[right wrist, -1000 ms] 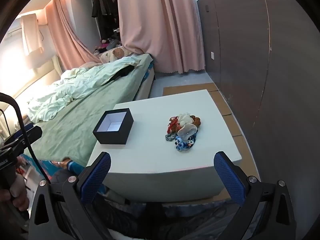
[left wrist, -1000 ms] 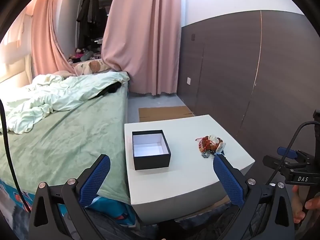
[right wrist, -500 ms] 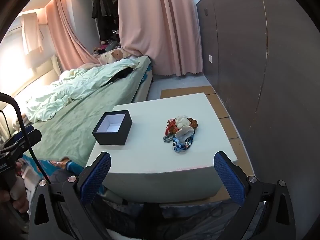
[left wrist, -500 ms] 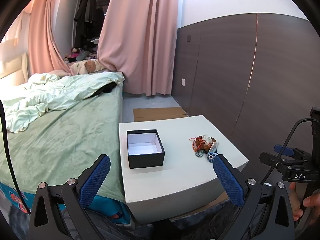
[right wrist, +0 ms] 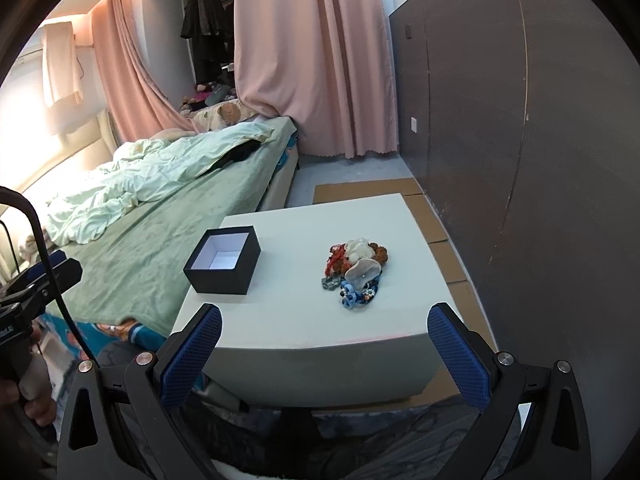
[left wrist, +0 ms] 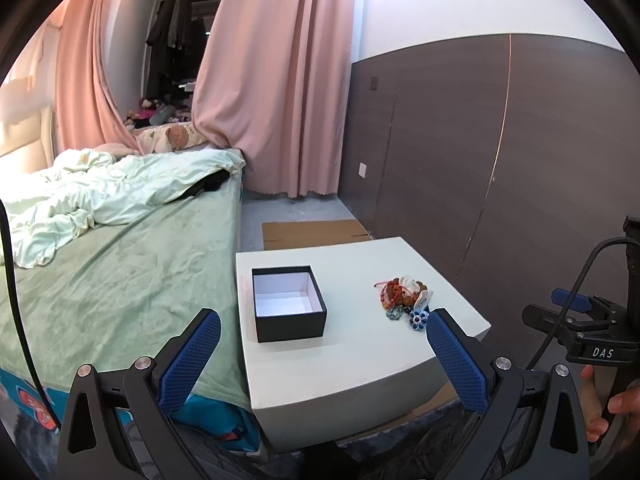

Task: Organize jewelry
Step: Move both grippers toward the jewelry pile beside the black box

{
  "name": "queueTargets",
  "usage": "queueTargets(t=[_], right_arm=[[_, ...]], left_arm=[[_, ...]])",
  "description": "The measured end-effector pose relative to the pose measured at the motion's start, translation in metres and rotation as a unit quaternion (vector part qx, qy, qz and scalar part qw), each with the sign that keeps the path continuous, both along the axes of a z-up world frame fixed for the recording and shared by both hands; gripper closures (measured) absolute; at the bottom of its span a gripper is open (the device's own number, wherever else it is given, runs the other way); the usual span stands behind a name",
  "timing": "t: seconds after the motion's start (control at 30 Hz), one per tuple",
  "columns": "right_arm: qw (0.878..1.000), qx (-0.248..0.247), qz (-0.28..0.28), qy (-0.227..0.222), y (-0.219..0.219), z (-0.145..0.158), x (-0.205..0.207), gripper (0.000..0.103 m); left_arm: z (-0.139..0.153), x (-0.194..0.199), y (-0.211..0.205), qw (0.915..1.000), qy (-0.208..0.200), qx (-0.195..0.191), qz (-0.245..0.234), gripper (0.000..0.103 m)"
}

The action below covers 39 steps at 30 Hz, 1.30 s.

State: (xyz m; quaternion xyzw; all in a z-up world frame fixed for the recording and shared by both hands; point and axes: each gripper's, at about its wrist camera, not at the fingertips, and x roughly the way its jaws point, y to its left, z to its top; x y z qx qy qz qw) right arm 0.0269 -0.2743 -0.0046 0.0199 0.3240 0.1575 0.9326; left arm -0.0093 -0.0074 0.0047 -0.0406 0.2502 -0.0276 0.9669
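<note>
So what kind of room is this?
A bedroom, most likely: an unmade bed with green bedding, long pink curtains, and clothes hanging at the back.

Left gripper (left wrist: 322, 354) has drawn back and swung left: in its view the white table (left wrist: 360, 360) now sits lower and smaller, jewelry pile (left wrist: 404, 300) clear of the right fingertip. Right gripper (right wrist: 324, 356) has backed off slightly; black box (right wrist: 223, 259) and pile (right wrist: 356, 270) shifted little on the table.
</note>
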Motion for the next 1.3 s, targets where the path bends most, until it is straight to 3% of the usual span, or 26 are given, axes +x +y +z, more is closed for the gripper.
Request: queueTargets(t=[0.57,1.3], right_arm=[[1.0,-0.007,0.0,-0.021,0.002,0.011,-0.013,0.0],[1.0,0.011,-0.012,-0.016,-0.007,0.004,-0.01,0.0]], left_arm=[[0.008,-0.002,0.003,0.9999,-0.002,-0.012,-0.002,0.0],[0.007,0.001,0.001,0.9998,0.0,-0.009,-0.015,0.0]])
